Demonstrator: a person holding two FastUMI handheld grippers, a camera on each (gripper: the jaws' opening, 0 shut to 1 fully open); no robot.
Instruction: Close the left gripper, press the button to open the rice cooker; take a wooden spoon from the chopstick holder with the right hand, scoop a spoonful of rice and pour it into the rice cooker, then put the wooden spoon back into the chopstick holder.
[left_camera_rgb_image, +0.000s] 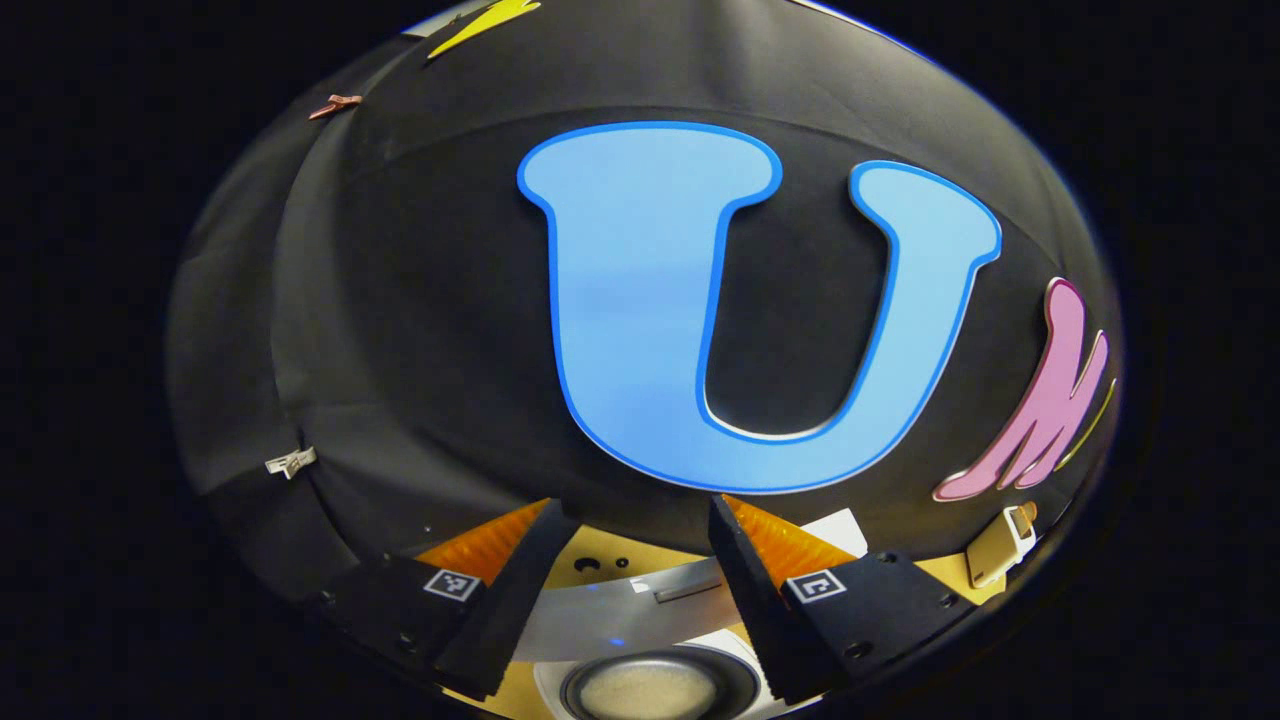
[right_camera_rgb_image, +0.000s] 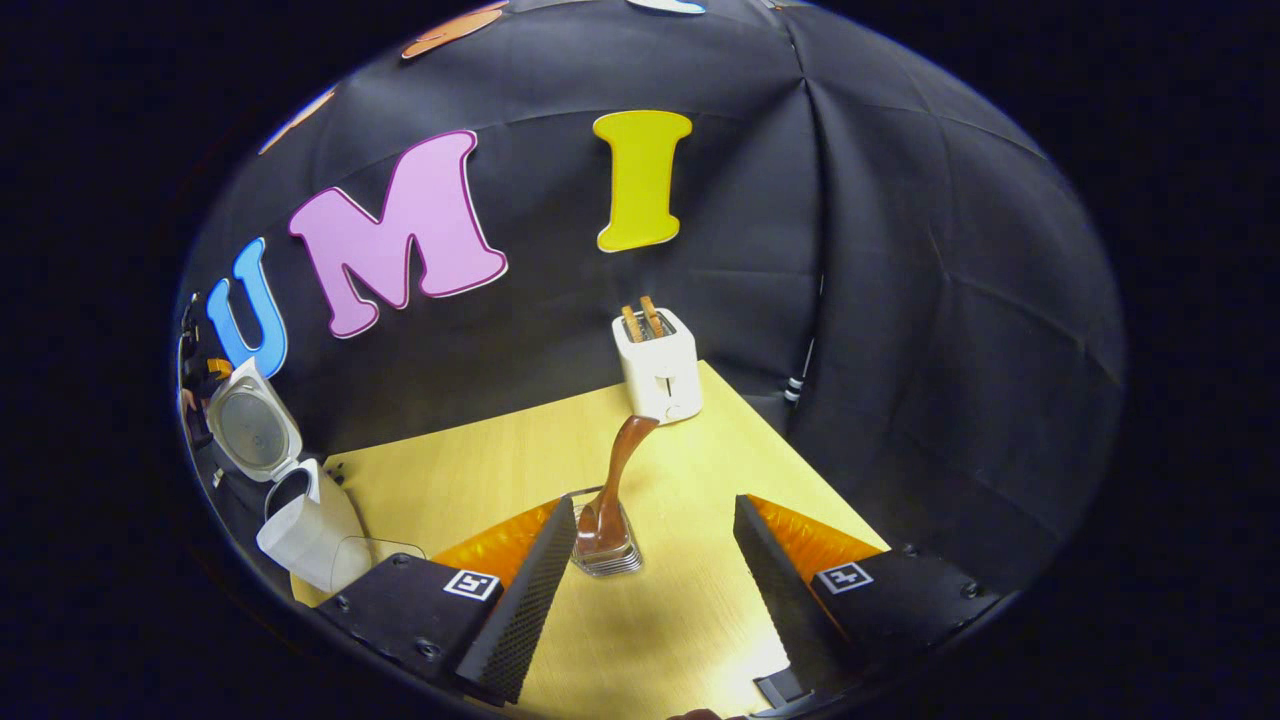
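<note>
The right tool (right_camera_rgb_image: 645, 560), gaping and empty, faces the wooden spoon (right_camera_rgb_image: 615, 480) in its chopstick holder (right_camera_rgb_image: 607, 555), ready to grasp, while the left tool (left_camera_rgb_image: 640, 590) hangs wide over the opened rice cooker (left_camera_rgb_image: 650, 685).

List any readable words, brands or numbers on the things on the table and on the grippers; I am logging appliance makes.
No text can be read.
On the toaster: no legible print.
On the rice cooker: no legible print; any marks are too small to read.
On the chopstick holder: no print seen.
On the left gripper and right gripper: square coded tags, which are patterns, not words.
</note>
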